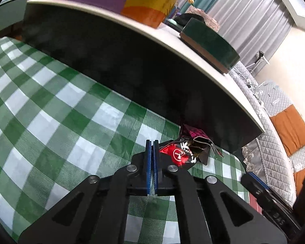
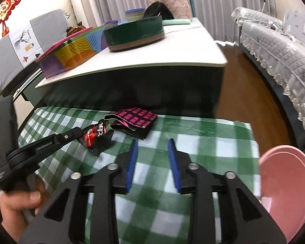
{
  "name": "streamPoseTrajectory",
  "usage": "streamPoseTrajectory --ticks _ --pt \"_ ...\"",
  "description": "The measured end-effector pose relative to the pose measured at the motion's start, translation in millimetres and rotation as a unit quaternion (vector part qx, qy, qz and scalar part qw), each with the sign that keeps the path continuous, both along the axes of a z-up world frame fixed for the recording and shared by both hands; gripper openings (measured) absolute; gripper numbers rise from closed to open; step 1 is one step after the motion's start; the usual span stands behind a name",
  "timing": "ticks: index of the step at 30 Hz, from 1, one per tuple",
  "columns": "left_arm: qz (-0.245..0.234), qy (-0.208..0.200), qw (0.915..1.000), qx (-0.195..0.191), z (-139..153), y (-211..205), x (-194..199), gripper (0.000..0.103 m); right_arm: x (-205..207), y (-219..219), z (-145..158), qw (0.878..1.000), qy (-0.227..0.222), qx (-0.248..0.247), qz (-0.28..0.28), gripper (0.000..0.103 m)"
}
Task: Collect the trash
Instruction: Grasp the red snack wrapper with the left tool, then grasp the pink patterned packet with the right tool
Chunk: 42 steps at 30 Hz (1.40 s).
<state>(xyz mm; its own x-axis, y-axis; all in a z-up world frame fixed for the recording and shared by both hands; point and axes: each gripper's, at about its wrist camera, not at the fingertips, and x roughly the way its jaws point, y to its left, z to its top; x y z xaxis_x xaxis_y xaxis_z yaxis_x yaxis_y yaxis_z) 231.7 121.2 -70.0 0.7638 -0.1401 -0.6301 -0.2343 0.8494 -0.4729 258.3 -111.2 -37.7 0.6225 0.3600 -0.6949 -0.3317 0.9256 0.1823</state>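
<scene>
red wrapper [image 1: 179, 154]: white characters, unreadable; no other legible text

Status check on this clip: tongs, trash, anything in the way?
Left tongs shut, empty, beside red wrapper. Right tongs open, empty. Pink-and-black wrapper on checked cloth. Path clear.

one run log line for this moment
left gripper: shut, empty | right gripper: open | red wrapper, pink wrapper: on cloth

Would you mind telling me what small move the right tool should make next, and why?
Probably forward to the pink patterned wrapper: the right tool is open and empty just short of it, while the left tool is at the red wrapper.
</scene>
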Motion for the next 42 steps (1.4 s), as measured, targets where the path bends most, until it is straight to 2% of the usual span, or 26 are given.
streamPoseTrajectory --ticks 3,8,12,16,17,18,19,20,21,24,32,34,35,36,37,38,42 --pt "0.008 -0.01 0.9997 0.022 9.0 3.1 -3.1 0.001 11.4 9.4 -5.6 1.0 0.006 0.0 0.006 0.042" --pt "0.019 -0.016 0.9994 0.024 14.4 12.4 -5.3 0.001 25.2 26.1 -9.7 0.999 -0.006 -0.038 0.023 0.042" --pt "0.022 -0.015 0.9995 0.018 14.9 18.3 -6.4 0.001 33.0 45.8 -18.4 0.994 -0.002 -0.093 0.064 0.042" --pt "0.023 -0.017 0.9994 0.019 17.5 25.2 -9.4 0.001 35.3 58.5 -23.1 0.988 -0.013 -0.137 0.072 0.041" --pt "0.023 -0.016 0.9994 0.02 17.4 25.4 -9.4 0.001 35.9 60.3 -23.6 0.987 -0.013 -0.139 0.075 0.036" --pt "0.023 -0.015 0.9994 0.019 17.2 25.2 -9.5 0.001 36.4 61.2 -23.5 0.987 -0.015 -0.144 0.077 0.024" --pt "0.023 -0.015 0.9994 0.019 17.4 23.1 -9.0 0.001 36.2 63.4 -23.9 0.985 -0.018 -0.156 0.078 0.021" --pt "0.024 -0.015 0.9994 0.02 17.9 22.3 -9.5 0.001 35.2 64.1 -23.4 0.984 -0.02 -0.16 0.079 0.006" --pt "0.023 -0.015 0.9994 0.023 19.3 20.8 -10.2 0.001 33.1 63.5 -21.8 0.984 -0.02 -0.16 0.08 0.001" --pt "0.021 -0.018 0.999 0.035 24.0 15.4 -12.8 0.0 25.7 62.3 -15.1 0.984 -0.025 -0.16 0.079 0.0" --pt "0.015 -0.029 0.9976 0.061 43.2 4.9 -36.5 0.0 -4.5 49.1 11.7 0.987 -0.028 -0.141 0.076 0.001" --pt "0.016 -0.031 0.9973 0.065 46.9 5.1 -45.4 0.0 -6.1 42.8 15.9 0.988 -0.021 -0.134 0.078 0.004" --pt "0.016 -0.031 0.9973 0.065 47.6 5.7 -47.7 0.0 -5.6 41.8 16.2 0.987 -0.02 -0.139 0.077 0.013" --pt "0.015 -0.029 0.9974 0.065 48.0 6.5 -49.9 0.0 -4.7 40.6 16.9 0.986 -0.021 -0.144 0.076 0.026" --pt "0.015 -0.027 0.9974 0.066 48.1 7.4 -50.6 0.0 -3.0 39.5 18.3 0.986 -0.025 -0.144 0.075 0.031" --pt "0.015 -0.026 0.9973 0.066 48.2 9.0 -51.8 0.0 -1.6 41.5 18.1 0.986 -0.026 -0.144 0.076 0.034" --pt "0.027 -0.026 0.9976 0.059 50.7 22.7 -53.4 0.0 6.5 56.2 8.7 0.981 -0.024 -0.17 0.093 0.034"
